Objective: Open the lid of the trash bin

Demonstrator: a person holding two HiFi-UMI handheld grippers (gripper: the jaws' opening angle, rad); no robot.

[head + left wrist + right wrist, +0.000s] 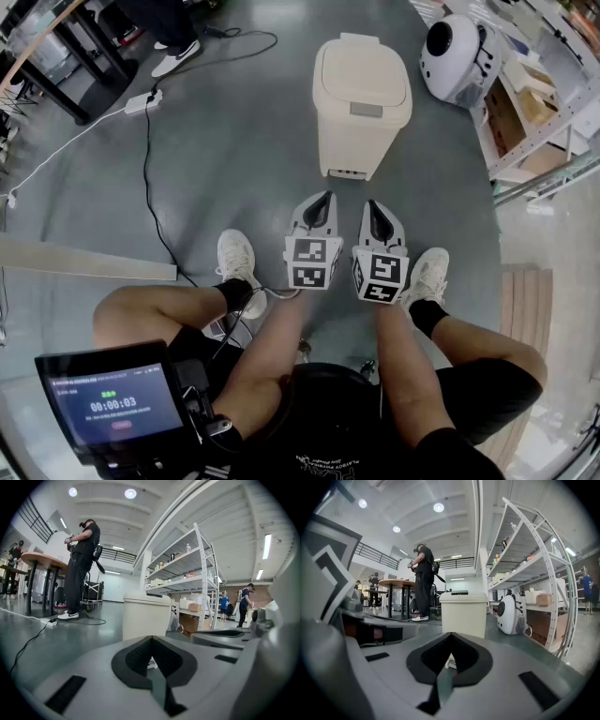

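A cream trash bin [361, 103] stands on the grey floor with its lid down and a small white pedal [345, 172] at its base. My left gripper [324, 198] and right gripper [374, 207] hover side by side just short of the bin's front, both pointing at it. Each is shut with nothing between its jaws. In the left gripper view the bin [146, 616] rises beyond the closed left gripper [151, 640], slightly left of centre. The right gripper view shows the bin [464, 613] straight ahead of the closed right gripper [450, 635].
A white domed carrier [457, 47] sits right of the bin, beside a shelf rack [534, 103] with boxes. A power strip [142, 101] and black cable run at the left. A wooden plank [84, 258] lies near left. My shoes [234, 258] flank the grippers. Another person's shoe [176, 58] is far left.
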